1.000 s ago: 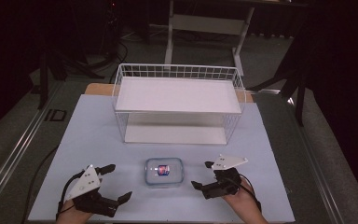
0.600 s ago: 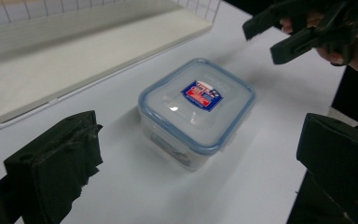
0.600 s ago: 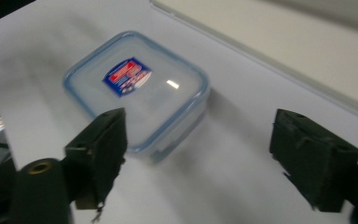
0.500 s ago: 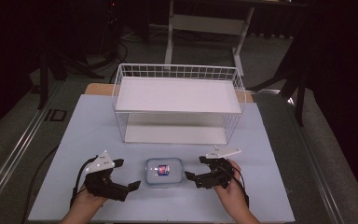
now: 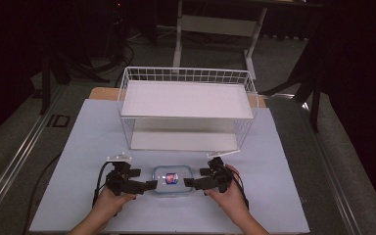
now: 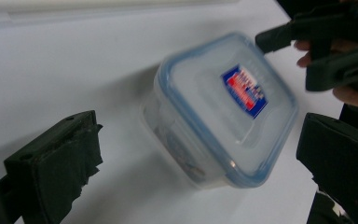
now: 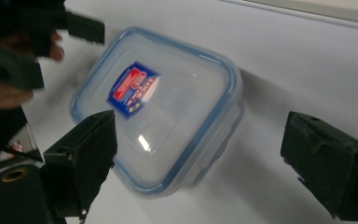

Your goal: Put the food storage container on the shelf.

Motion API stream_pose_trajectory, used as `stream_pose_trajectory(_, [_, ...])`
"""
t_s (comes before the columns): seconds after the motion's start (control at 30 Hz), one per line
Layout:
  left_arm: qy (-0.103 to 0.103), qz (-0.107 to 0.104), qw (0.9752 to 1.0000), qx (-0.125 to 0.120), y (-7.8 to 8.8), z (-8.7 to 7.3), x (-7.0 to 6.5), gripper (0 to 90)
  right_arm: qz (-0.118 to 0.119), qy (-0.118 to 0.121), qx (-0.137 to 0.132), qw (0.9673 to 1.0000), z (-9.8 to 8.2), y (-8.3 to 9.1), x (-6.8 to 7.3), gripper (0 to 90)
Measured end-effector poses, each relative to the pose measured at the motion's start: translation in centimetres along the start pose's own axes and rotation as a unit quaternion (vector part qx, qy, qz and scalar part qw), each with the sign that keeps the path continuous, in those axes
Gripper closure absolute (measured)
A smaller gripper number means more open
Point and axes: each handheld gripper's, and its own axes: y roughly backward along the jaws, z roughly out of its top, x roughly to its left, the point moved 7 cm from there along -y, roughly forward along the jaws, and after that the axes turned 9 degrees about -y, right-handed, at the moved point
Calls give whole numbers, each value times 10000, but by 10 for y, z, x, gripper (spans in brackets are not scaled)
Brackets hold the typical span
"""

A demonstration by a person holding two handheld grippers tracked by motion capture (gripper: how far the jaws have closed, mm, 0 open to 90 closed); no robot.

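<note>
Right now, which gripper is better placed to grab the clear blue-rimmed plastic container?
Roughly even. The left gripper and right gripper flank the clear blue-rimmed plastic container, jaws open. Slight edge right: in the right gripper view the container sits more between its jaws.

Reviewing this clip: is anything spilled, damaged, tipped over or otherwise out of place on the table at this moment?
Nothing stands out. The lidded container sits flat on the table, lid closed, between the left gripper and the right gripper, both with jaws open. The wire rack stands upright behind it. No spill or damage shows.
</note>
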Motion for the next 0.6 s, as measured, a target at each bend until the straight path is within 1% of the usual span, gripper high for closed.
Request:
stream_pose_trajectory(0.03, [49, -25, 10000, 21, -2, -1, 0, 5, 48, -75, 49, 9999, -1, -1, -1, 108])
stream_pose_trajectory(0.07, [84, -67, 9999, 25, -3, -2, -1, 7, 47, -131, 40, 9999, -1, -2, -1, 143])
stream_pose_trajectory(0.1, [131, -149, 9998, -25, -3, -1, -2, 61, 52, -182, 37, 9998, -1, -3, -2, 152])
stream_pose_trajectory(0.13, [181, -162, 9997, -84, -4, -1, -2, 105, 112, -260, 59, 9996, -1, -4, -3, 153])
stream_pose_trajectory(0.17, [181, -162, 9997, -84, -4, -1, -2, 128, 112, -260, 59, 9996, -1, -4, -3, 153])
stream_pose_trajectory(0.2, [202, -182, 9996, -101, -4, -1, -1, 128, 140, -364, 66, 9992, -2, -4, -3, 168])
stream_pose_trajectory(0.23, [302, -216, 9993, -102, -5, -1, 0, 149, 223, -473, 99, 9986, -2, -5, -3, 169])
stream_pose_trajectory(0.27, [419, -216, 9988, -113, -5, 0, 2, 151, 222, -528, 101, 9983, -2, -6, -3, 178])
stream_pose_trajectory(0.3, [431, -263, 9986, -126, -6, 0, 2, 161, 284, -582, 120, 9978, -3, -7, -3, 197])
stream_pose_trajectory(0.37, [435, -252, 9987, -99, -7, 0, 3, 164, 292, -645, 156, 9974, -4, -9, -2, 211])
stream_pose_trajectory(0.4, [477, -295, 9984, -82, -8, 0, 3, 164, 303, -650, 173, 9973, -4, -11, -2, 231])
stream_pose_trajectory(0.47, [526, -243, 9983, -39, -9, -1, 5, 165, 276, -682, 189, 9971, -4, -12, -2, 249])
stream_pose_trajectory(0.5, [593, -295, 9978, -14, -10, -1, 5, 165, 341, -733, 221, 9965, -5, -13, -1, 253])
stream_pose_trajectory(0.53, [625, -269, 9977, 22, -10, -2, 6, 167, 386, -816, 261, 9956, -7, -15, -1, 277])
stream_pose_trajectory(0.57, [662, -274, 9974, 37, -12, -3, 6, 167, 386, -816, 261, 9956, -7, -15, -1, 277])
stream_pose_trajectory(0.6, [701, -309, 9970, 52, -12, -4, 5, 203, 405, -840, 288, 9952, -7, -16, -1, 279])
